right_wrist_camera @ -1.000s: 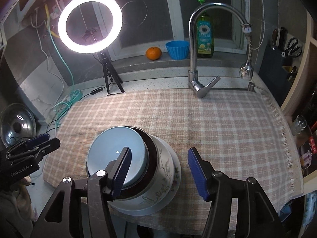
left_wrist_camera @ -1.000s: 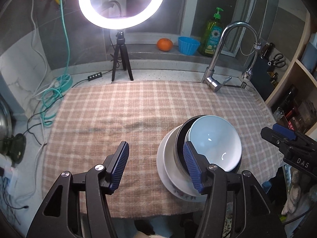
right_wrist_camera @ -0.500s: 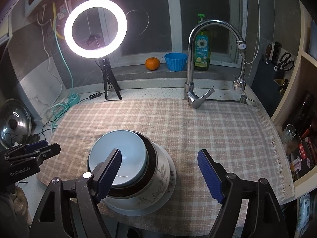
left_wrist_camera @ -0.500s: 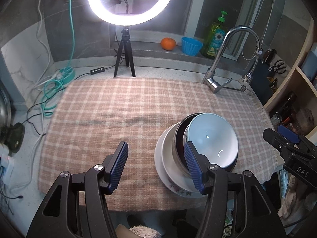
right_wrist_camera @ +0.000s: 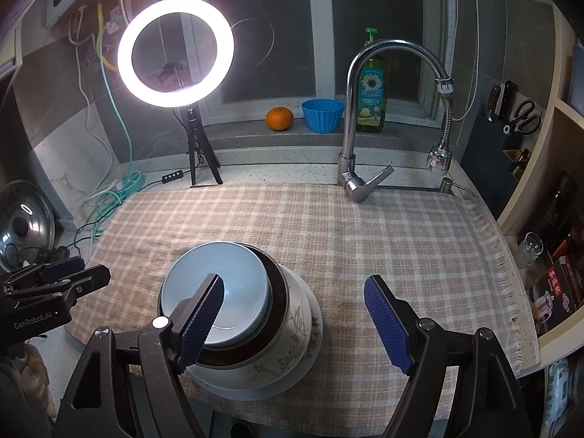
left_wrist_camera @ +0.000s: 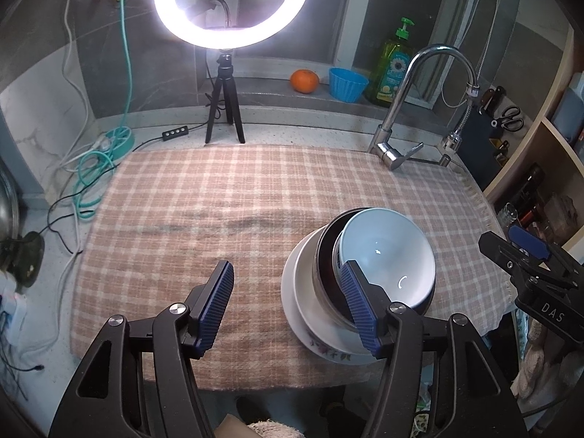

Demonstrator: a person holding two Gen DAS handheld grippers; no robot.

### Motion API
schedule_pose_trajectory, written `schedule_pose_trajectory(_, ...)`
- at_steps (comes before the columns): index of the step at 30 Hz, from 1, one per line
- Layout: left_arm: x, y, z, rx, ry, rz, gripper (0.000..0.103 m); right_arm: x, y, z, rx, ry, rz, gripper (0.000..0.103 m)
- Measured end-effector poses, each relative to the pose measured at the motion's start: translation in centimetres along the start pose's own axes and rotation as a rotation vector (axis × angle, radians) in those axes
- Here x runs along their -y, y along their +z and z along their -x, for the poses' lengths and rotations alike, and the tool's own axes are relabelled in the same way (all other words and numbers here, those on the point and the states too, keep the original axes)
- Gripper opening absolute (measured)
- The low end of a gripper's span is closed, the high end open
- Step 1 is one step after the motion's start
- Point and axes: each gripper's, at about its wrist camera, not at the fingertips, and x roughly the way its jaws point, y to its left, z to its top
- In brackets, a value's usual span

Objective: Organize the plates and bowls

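Both tongs gape empty, the right tongs (right_wrist_camera: 294,323) just widened, the left tongs (left_wrist_camera: 286,306) steady. The bowl stack (right_wrist_camera: 233,310) sits between them: heavy, slick, breakable; I'd pinch a rim.

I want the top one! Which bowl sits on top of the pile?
The pale blue bowl. It nests inside the dark bowl, which sits in the flowered bowl.

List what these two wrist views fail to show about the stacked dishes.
- Dark bowl, both views: the pale blue bowl nested inside hides its interior.
- Plate, both views: its centre lies under the flowered bowl.
- Stack's near side, right wrist view: covered by the right claw, left wrist view by the left claw.
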Motion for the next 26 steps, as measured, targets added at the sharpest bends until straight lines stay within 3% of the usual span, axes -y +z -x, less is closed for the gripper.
schedule_pose_trajectory(26,-0.01,0.14,-0.22,-0.002,-0.002,0.000,0.061,0.64,-0.17,-0.77,-0.021,-0.001,-0.009,0.076)
